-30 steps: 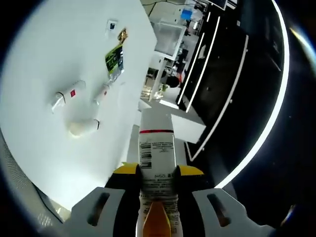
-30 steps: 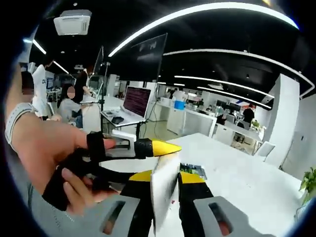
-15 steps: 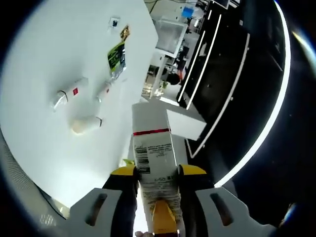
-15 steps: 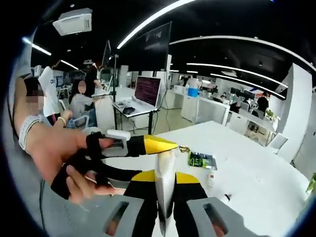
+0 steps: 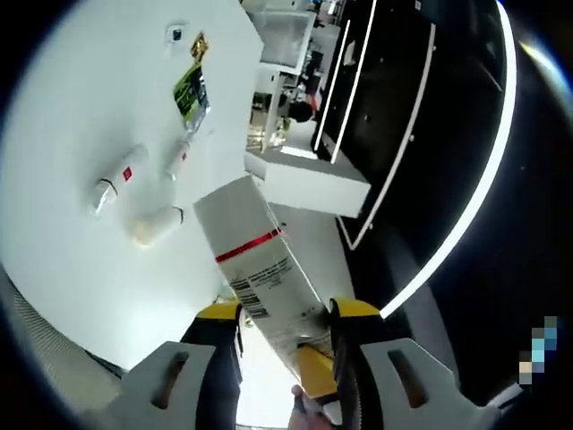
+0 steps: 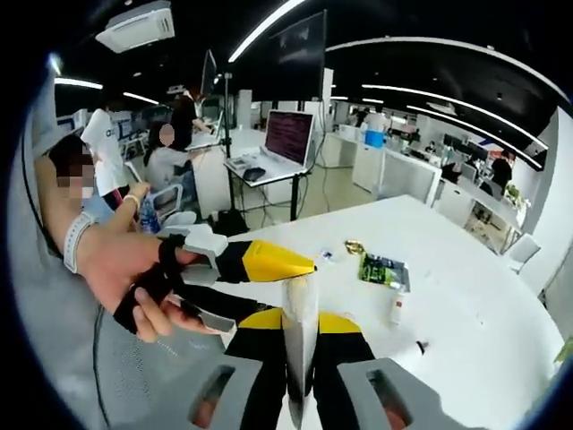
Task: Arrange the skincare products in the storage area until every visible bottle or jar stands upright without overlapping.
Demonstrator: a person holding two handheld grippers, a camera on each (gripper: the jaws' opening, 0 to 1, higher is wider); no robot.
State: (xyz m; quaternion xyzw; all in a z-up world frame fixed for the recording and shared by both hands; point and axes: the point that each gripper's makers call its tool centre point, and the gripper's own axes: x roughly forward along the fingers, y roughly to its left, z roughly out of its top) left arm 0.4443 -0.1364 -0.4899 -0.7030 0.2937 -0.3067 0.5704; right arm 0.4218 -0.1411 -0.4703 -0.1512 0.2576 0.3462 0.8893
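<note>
The left tool (image 5: pixel 285 313) holds a white tube (image 5: pixel 260 269) with a red stripe and a small printed label, pinched between its two yellow-tipped jaws. The tube is up in the air, off the tabletop (image 5: pixel 81 116), and it leans to one side. In the right gripper view the right tool (image 6: pixel 299 324) has its jaws close together on the thin flat end of the same tube (image 6: pixel 299 349), seen edge on. The left tool (image 6: pixel 269 261) comes in from the left there, with a person's hand (image 6: pixel 125 269) in a black strap around it. Three small white bottles lie on their sides well in from the edges of the white tabletop: one with a red mark (image 5: pixel 116 179), a thin one (image 5: pixel 177 159) and a short fat one (image 5: pixel 157 226). A green packet (image 5: pixel 188 90) lies farther off, nearer the far edge. In the right gripper view the green packet (image 6: pixel 383 270) lies flat, with a small bottle (image 6: pixel 397 307) near it
</note>
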